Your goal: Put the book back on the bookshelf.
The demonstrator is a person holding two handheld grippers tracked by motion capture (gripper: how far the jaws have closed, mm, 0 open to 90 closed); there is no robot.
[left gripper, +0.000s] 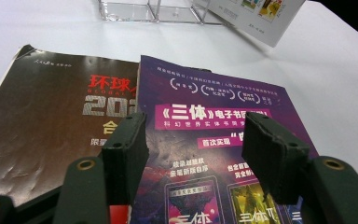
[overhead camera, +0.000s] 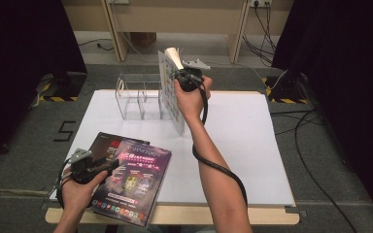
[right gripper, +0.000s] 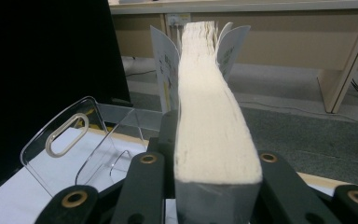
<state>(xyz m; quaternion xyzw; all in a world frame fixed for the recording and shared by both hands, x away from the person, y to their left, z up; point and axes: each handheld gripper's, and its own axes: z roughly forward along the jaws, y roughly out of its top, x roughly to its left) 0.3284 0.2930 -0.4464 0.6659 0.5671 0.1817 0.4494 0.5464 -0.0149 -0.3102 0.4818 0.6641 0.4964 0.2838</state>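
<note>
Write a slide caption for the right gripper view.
Right gripper clamps a thick cream-paged book upright by its page edge, beside the clear acrylic book rack on the white table.

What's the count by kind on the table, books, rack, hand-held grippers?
Books: 3, white book held upright, purple book on dark book
Clear rack: 1
Hand-held grippers: 2, left hand-held gripper, right hand-held gripper
Total: 6

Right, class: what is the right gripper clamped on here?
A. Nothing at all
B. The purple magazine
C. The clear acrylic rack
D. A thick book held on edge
D: the right gripper is shut on the thick book, its pale page edges rising between the jaws beside the clear acrylic rack.
</note>
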